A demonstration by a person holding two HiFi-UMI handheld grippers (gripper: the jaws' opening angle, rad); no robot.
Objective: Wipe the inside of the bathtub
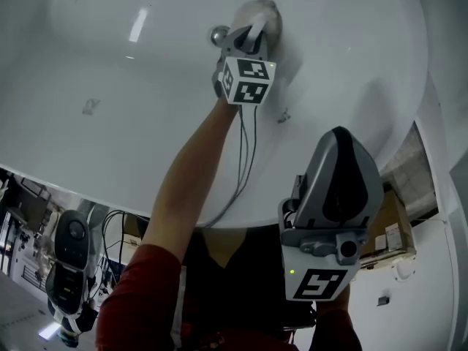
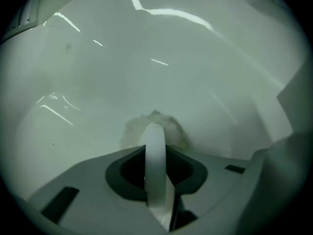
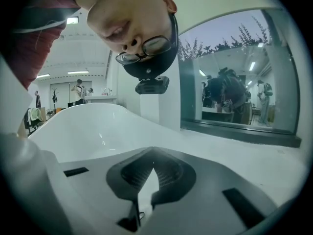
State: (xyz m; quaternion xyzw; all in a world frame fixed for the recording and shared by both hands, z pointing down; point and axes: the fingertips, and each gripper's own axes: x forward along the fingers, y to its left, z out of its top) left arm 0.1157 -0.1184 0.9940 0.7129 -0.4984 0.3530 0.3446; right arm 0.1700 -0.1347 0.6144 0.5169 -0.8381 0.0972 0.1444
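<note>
The white bathtub (image 1: 110, 86) fills the head view. My left gripper (image 1: 254, 29) reaches down into the tub and is shut on a pale fluffy cloth (image 1: 262, 12), pressed against the tub floor beside the drain. In the left gripper view the cloth (image 2: 155, 126) bulges out past the shut jaws onto the glossy tub surface (image 2: 146, 58). My right gripper (image 1: 336, 185) is held outside the tub, close to the person's body, pointing up. In its own view the right gripper (image 3: 145, 182) has its jaws together with nothing between them, and the tub rim (image 3: 88, 126) curves away behind.
A round metal drain fitting (image 1: 219, 35) sits just left of the cloth. Cables (image 1: 245, 159) trail from the left gripper over the tub edge. A cardboard box (image 1: 391, 229) lies at the right outside the tub, equipment (image 1: 69, 269) at lower left. A large window (image 3: 234, 92) stands beyond.
</note>
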